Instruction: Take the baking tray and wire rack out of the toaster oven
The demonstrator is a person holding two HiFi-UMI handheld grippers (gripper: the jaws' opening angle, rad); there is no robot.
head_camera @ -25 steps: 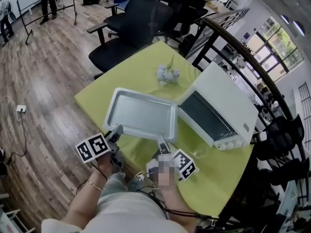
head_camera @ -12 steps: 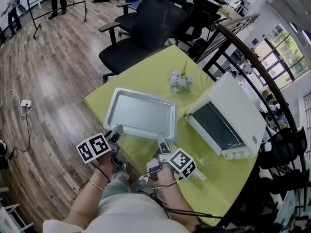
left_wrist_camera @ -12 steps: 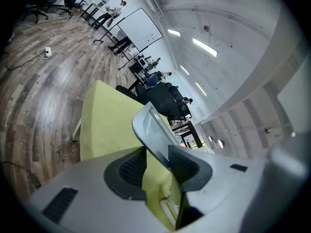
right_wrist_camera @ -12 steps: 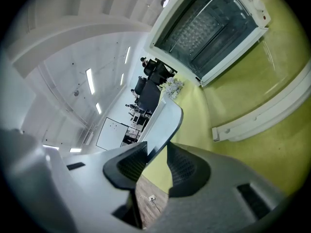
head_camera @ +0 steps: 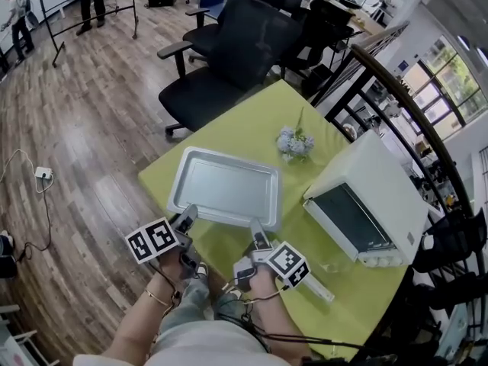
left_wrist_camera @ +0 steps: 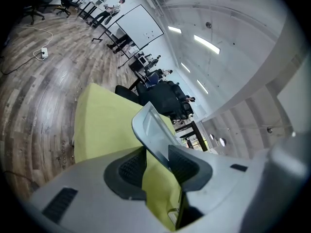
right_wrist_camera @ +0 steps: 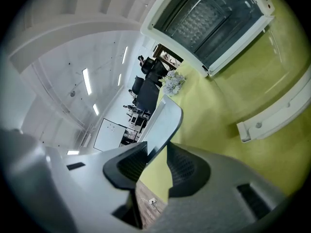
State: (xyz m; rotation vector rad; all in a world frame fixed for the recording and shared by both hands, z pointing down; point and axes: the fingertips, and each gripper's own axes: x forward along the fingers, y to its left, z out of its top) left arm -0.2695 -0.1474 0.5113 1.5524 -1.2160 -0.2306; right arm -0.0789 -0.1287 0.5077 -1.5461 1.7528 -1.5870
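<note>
The silver baking tray [head_camera: 225, 189] hangs level over the yellow-green table [head_camera: 252, 120], left of the white toaster oven [head_camera: 381, 185]. My left gripper [head_camera: 187, 216] is shut on the tray's near rim at its left end. My right gripper [head_camera: 257, 232] is shut on the same rim at its right end. In the left gripper view the tray [left_wrist_camera: 153, 129] runs edge-on between the pads of that gripper [left_wrist_camera: 156, 155]. The right gripper view shows the tray [right_wrist_camera: 164, 123] clamped in the right gripper [right_wrist_camera: 156, 157], and the wire rack [right_wrist_camera: 201, 18] inside the open oven [right_wrist_camera: 252, 13].
The oven's glass door [head_camera: 333, 259] lies open on the table, its white handle [right_wrist_camera: 277, 114] near my right gripper. A small bunch of flowers [head_camera: 293, 142] stands behind the tray. Black office chairs [head_camera: 229, 59] crowd the table's far side; a dark railing [head_camera: 396, 90] runs behind the oven.
Both grippers have carried the tray left, away from the oven. The gap between the tray and the oven has widened. The grip on the rim is the same.
</note>
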